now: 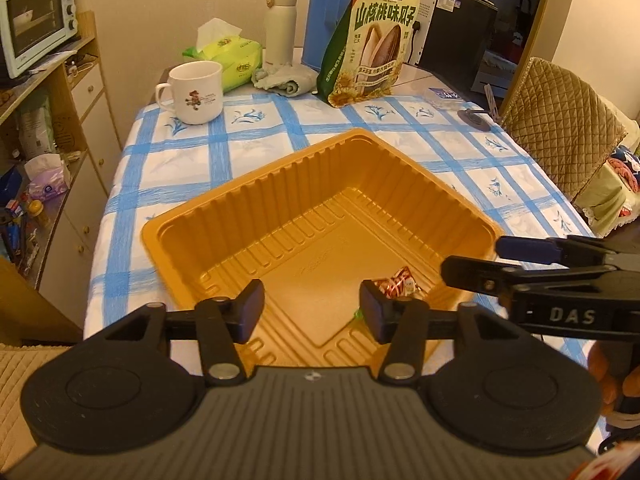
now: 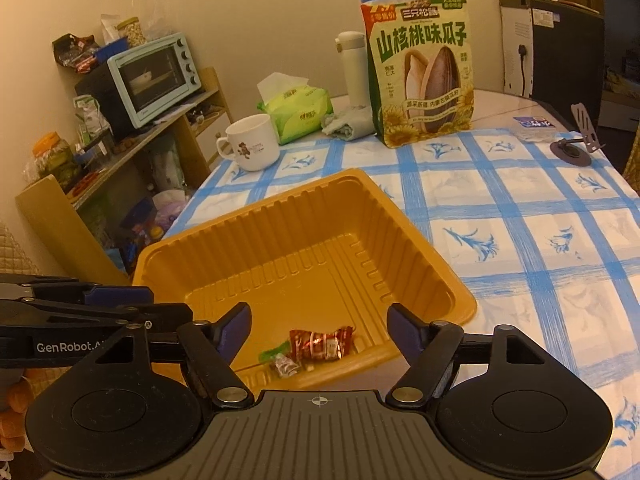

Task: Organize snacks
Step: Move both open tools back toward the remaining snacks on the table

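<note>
Red-wrapped candy [image 2: 320, 344] and a smaller green-ended sweet [image 2: 280, 362] lie in the gold plastic tray [image 2: 248, 216]; both left gripper [image 1: 311, 310] and right gripper [image 2: 319, 334] hover spread and empty. Sunflower-seed bag [image 2: 420, 72] on the checked tablecloth [image 2: 520, 216] likely remains unsorted.

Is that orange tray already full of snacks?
No, the orange tray holds only a red-wrapped candy and a small green-and-silver wrapped sweet near its front corner.

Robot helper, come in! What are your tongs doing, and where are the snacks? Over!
Left tongs open, right tongs open, both empty. Red candy and small green-tipped candy lie in orange tray. Nothing in the way.
</note>
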